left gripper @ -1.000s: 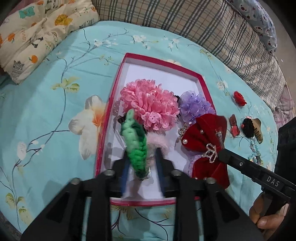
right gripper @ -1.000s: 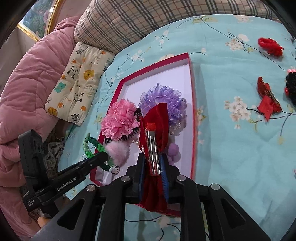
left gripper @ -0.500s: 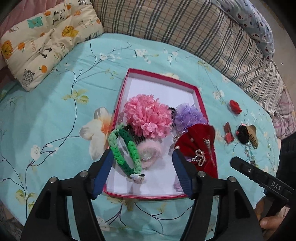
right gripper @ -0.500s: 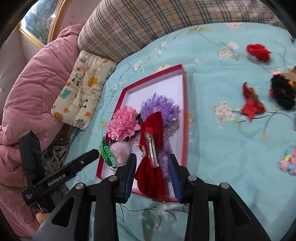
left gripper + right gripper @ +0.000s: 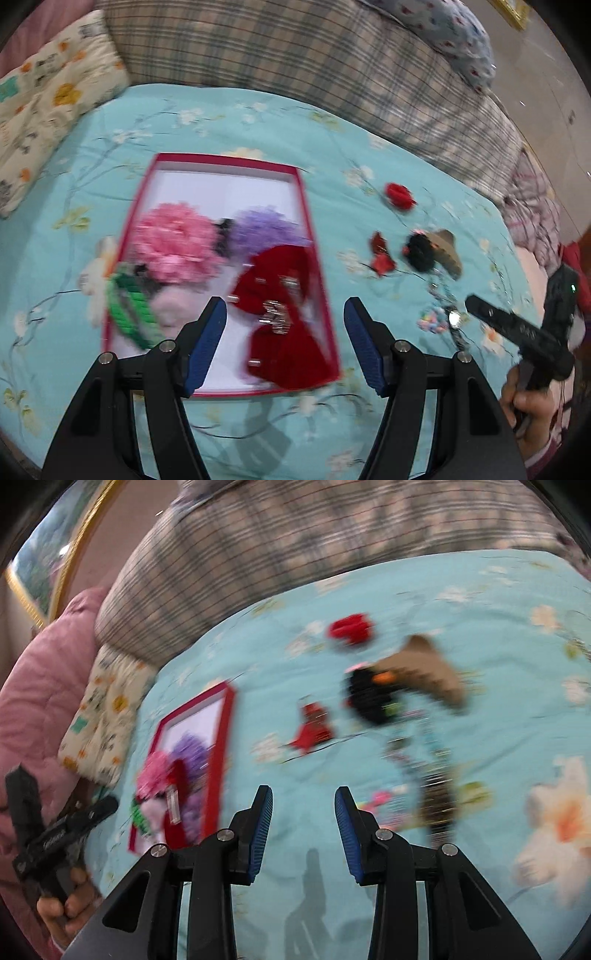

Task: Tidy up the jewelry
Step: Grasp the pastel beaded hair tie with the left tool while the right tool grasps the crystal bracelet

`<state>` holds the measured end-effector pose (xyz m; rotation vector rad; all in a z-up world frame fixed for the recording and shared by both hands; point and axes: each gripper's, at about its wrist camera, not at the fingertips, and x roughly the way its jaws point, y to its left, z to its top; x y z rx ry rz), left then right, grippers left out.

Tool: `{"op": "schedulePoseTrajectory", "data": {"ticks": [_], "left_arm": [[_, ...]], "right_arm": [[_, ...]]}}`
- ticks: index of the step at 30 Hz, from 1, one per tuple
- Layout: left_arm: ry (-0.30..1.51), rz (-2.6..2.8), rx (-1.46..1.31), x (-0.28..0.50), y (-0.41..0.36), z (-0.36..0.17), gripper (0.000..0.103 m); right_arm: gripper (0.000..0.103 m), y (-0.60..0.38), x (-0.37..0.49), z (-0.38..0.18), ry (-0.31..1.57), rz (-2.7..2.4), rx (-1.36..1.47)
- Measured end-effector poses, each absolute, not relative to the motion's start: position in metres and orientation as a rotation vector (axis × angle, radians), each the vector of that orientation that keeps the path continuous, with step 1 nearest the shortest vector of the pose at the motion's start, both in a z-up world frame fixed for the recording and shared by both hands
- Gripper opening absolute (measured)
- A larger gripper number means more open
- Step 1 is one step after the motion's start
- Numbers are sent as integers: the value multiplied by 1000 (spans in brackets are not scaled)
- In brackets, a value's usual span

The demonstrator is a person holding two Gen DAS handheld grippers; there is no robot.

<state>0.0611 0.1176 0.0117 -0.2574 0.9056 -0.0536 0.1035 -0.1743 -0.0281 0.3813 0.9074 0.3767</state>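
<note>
Left wrist view: left gripper spread wide, nothing between the pads, hovering over the near end of the red-rimmed box on the turquoise bedspread. Inside the box: pink flower, purple flower, dark red bow, green braided clip. Loose on the bedspread right of the box: red pieces, black scrunchie. Right wrist view, blurred: right gripper parted, empty, above bare bedspread between the box and the scattered pieces.
</note>
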Motion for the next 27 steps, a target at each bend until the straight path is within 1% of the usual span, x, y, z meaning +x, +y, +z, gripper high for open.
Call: {"op": "schedulePoseTrajectory", "data": {"ticks": [9, 17, 18, 20, 22, 23, 27], "left_arm": [[971, -203, -208, 75, 44, -3, 66], [1052, -299, -157, 88, -7, -30, 66], [1060, -307, -152, 90, -10, -33, 66], [1075, -317, -144, 93, -17, -38, 66], [1091, -331, -140, 96, -24, -43, 66], [1097, -340, -137, 98, -28, -46, 66], [1121, -384, -118, 106, -45, -55, 66]], "right_arm": [[37, -233, 129, -41, 902, 247, 380], [36, -221, 166, -76, 994, 234, 275], [33, -219, 168, -80, 1002, 231, 261], [32, -217, 172, -84, 999, 223, 229], [18, -214, 176, -84, 996, 202, 185], [8, -212, 176, -84, 994, 182, 157], [7, -224, 174, -80, 980, 199, 214]]}}
